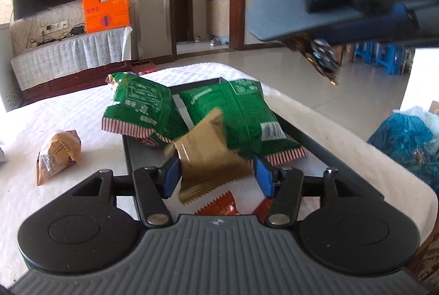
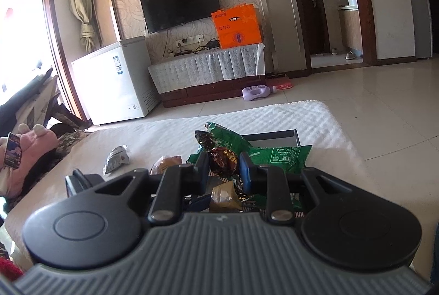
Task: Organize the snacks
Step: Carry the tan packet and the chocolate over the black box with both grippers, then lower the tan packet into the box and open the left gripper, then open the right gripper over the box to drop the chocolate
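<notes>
Snacks, mid-sort: my left gripper is clamped on a tan packet over the dark tray holding two green bags at 12 o'clock, my right gripper pinches a dark foil candy above, both presumably headed there.

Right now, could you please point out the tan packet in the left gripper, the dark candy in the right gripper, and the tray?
tan packet [image 1: 204,155], left wrist view, centre.
dark candy [image 2: 222,157], right wrist view, middle.
tray [image 1: 299,130], left wrist view, right rim.
</notes>
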Demonstrator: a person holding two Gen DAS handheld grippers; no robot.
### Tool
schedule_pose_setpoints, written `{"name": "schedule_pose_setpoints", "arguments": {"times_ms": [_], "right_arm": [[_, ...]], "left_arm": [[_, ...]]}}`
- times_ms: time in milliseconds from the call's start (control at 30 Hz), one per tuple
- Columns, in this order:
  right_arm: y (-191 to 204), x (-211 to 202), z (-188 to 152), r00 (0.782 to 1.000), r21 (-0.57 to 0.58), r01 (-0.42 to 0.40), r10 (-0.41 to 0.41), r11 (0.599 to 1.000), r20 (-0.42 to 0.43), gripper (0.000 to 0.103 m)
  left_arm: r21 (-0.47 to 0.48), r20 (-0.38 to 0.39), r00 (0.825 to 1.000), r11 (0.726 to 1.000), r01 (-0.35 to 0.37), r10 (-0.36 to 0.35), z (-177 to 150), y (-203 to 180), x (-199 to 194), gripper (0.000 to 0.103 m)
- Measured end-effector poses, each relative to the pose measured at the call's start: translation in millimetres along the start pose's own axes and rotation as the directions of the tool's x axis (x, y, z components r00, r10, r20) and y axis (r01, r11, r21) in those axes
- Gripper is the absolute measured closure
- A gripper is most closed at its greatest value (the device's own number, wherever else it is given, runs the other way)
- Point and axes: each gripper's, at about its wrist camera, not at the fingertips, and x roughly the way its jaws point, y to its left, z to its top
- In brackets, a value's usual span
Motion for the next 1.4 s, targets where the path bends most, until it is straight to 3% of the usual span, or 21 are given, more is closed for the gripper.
{"name": "schedule_pose_setpoints", "arguments": {"times_ms": [567, 967, 1400], "right_arm": [[3.8, 12.5, -5.3, 0.999, -0.021, -0.017, 0.016, 1.0, -0.048, 0.076], [5.1, 19.3, -6.8, 0.997, -0.016, -0.01, 0.008, 1.0, -0.072, 0.076], [10.2, 39.5, -17.1, 0.988, -0.044, 0.01, -0.016, 0.999, -0.153, 0.076]], "left_arm": [[0.085, -0.012, 0.999, 0.996, 0.034, -0.033, -15.2, -11.6, -6.3, 0.018], [0.13, -0.003, 0.999, 0.99, 0.049, -0.049, -19.7, -14.5, -32.5, 0.016], [0.174, -0.011, 0.998, 0.983, 0.061, -0.06, -30.4, -13.4, -52.1, 0.016]]}}
